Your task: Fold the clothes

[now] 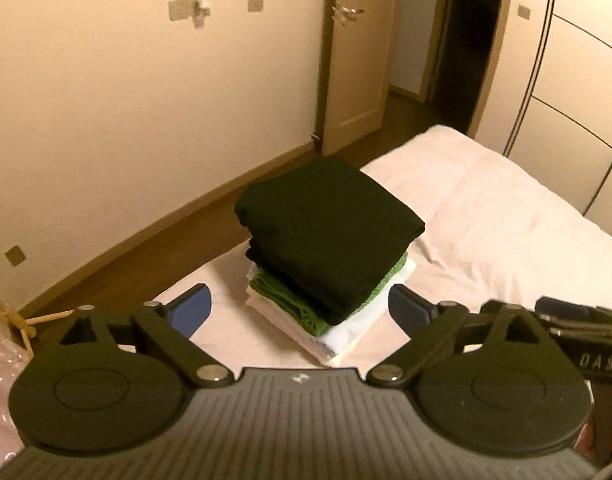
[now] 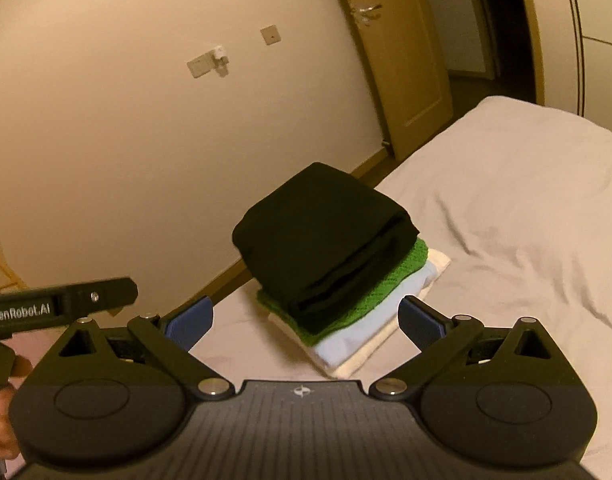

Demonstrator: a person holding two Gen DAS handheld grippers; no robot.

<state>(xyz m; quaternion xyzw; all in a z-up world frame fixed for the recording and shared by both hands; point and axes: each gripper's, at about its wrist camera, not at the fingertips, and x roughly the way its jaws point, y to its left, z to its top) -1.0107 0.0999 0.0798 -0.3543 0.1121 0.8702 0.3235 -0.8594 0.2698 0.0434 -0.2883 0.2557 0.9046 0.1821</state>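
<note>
Left wrist view: left gripper (image 1: 299, 308) hangs above the near edge of the bed (image 1: 506, 216), jaws spread wide, nothing between the blue pads (image 1: 193, 308). Right in front sits the stack of folded clothes (image 1: 330, 264): black garment (image 1: 330, 224) on top, green piece (image 1: 281, 300) under it, then pale blue and cream-white layers (image 1: 346, 340) at the bottom. Stack rests on the bed's corner nearest the wall (image 1: 105, 120), edges roughly squared, black top slightly overhanging the green. Right wrist view: right gripper (image 2: 306, 320) likewise wide open and empty, aimed at the same stack from the other side; neither tong touches any cloth. The left gripper's body shows at the left edge here, held just beside the right one. Rest of the sheet is bare and wrinkled, and no unfolded garment is in view in either picture. Judgement: folding and stacking of this pile looks done, both tools are in a clear-of-work pose. Next move likely means either fetching another garment from out of view or ending; if tidying the pile, approach low and pinch only the top layer's edge so the stack doesn't slide toward the bed edge.
</note>
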